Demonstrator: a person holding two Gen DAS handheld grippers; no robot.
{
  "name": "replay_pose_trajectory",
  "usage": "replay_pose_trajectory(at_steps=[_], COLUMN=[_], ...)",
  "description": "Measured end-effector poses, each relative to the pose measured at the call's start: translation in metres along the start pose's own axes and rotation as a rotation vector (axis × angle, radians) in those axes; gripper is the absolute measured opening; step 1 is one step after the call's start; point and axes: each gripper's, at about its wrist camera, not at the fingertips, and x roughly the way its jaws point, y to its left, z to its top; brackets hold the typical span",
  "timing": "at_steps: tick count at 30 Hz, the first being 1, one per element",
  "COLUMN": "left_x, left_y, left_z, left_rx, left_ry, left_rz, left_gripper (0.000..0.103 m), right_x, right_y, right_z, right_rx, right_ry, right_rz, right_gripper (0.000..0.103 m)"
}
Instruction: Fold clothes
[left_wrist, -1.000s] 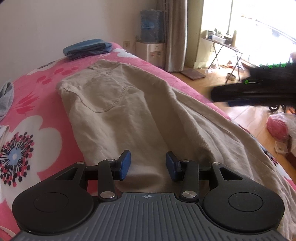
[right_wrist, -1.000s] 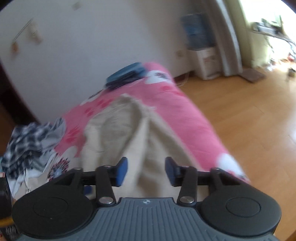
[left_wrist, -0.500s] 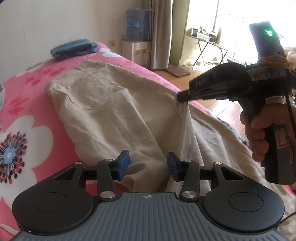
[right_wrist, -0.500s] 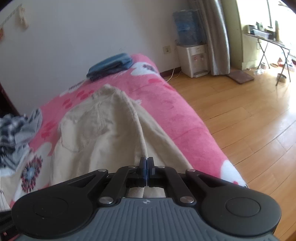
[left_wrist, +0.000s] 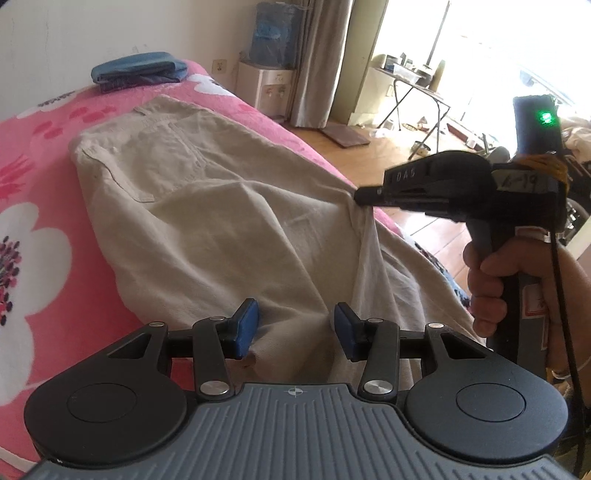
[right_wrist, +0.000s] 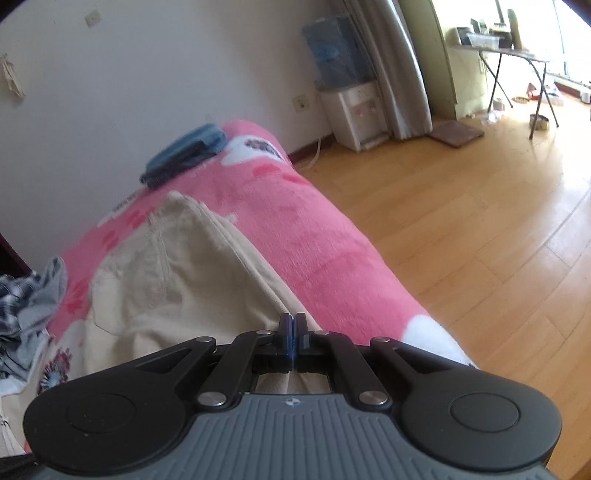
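Note:
Beige trousers (left_wrist: 207, 206) lie lengthwise on a pink flowered bed (left_wrist: 33, 155), waistband at the far end. My left gripper (left_wrist: 294, 328) is open, its blue pads just above the near part of the cloth with nothing held. My right gripper (left_wrist: 364, 195), held in a hand, is shut on the right edge of the trousers and lifts it into a peak. From the right wrist, the right gripper (right_wrist: 292, 334) has its pads pressed together on a ridge of the trousers (right_wrist: 177, 280).
A folded blue garment (left_wrist: 138, 70) lies at the bed's far end by the wall. A checked cloth (right_wrist: 26, 314) lies heaped at the left. Right of the bed is wooden floor (right_wrist: 480, 229), with a water dispenser (left_wrist: 271, 55) and a folding table (left_wrist: 413, 85) beyond.
The right gripper came in open from the right, shut on the trousers' right edge, and has raised it. The left gripper stayed open and edged slightly forward.

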Motion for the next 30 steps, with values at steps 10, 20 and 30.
replay_pose_trajectory(at_steps=[10, 20, 30], left_x=[-0.007, -0.069, -0.097], left_y=[0.010, 0.050, 0.088], left_z=[0.008, 0.005, -0.075], left_rx=[-0.002, 0.026, -0.052], left_ry=[0.039, 0.052, 0.251], left_rz=[-0.022, -0.021, -0.181], left_gripper=[0.045, 0.050, 0.050], right_x=[0.027, 0.014, -0.117], right_y=[-0.003, -0.030, -0.063], right_z=[-0.016, 0.001, -0.024], right_rx=[-0.113, 0.103, 0.305], right_ry=[0.016, 0.040, 0.103], right_rz=[-0.084, -0.016, 0.239], right_gripper=[0.000, 0.015, 0.017])
